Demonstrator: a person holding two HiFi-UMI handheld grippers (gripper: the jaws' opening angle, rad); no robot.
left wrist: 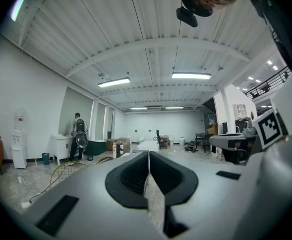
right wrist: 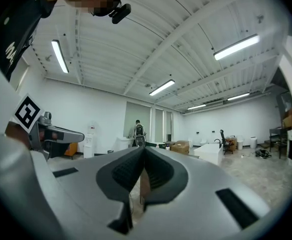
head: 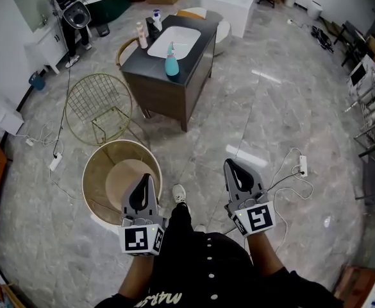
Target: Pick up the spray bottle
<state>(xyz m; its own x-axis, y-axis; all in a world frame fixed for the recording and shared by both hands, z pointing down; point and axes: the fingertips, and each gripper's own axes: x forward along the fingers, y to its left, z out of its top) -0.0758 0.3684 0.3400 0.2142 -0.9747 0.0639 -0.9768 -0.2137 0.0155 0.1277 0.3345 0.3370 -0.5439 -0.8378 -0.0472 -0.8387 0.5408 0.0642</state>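
Left gripper (head: 145, 182): jaws closed together, nothing between them. Right gripper (head: 234, 169): jaws closed, empty. Both point level, side by side above the grey tiled floor (head: 264, 114), well apart from the vanity cabinet (head: 165, 94). The teal spray bottle (head: 172, 62) stands upright on the cabinet's dark top, just beside the near end of the white basin (head: 177, 40).

Pale lettering (head: 163, 298) showing upside down on person's black top (head: 200, 262), at bottom frame edge; appearing to begin "MAR", rest not reading clearly. Black-and-white square marker (head: 136, 239) showing on left gripper (head: 147, 178), second marker (head: 259, 219) on right gripper (head: 231, 165): patterns only. Labels on bottles (head: 141, 36) showing too small to read.
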